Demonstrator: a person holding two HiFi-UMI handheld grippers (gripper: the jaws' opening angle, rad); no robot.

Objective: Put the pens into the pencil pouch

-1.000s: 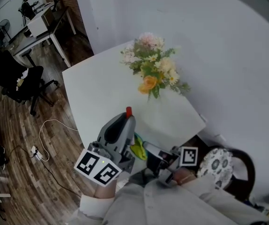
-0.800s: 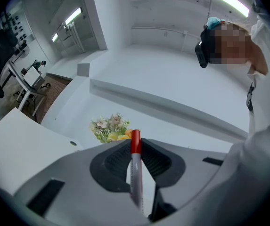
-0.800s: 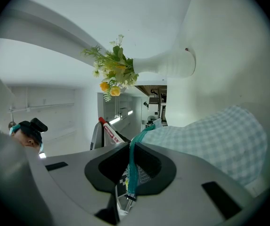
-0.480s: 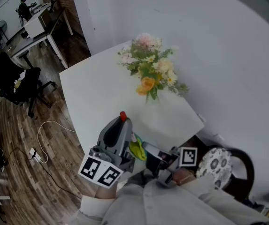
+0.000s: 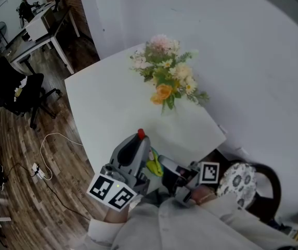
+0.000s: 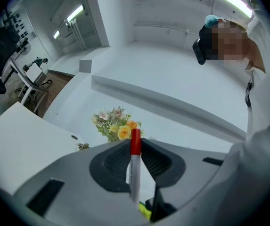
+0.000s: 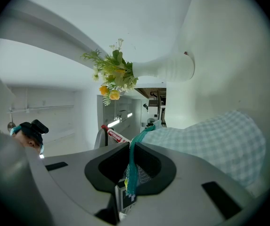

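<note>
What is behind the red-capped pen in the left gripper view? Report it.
A flower bouquet on the white table, just left of the pen. The fingers of the left gripper cover its vase.

The place was an office: a black swivel chair (image 5: 21, 95) and white desks (image 5: 38, 34) stood on a wood-plank floor (image 5: 13, 145), beside a white table (image 5: 107, 103) bearing a flower bouquet (image 5: 167, 77).

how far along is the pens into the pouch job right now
Done: no pen shows inside the checked pouch; its inside is out of sight. In hand: the left tool grips a red-capped pen, and the right tool pinches the pouch's teal edge. Left: slide that pen into the pouch.
</note>
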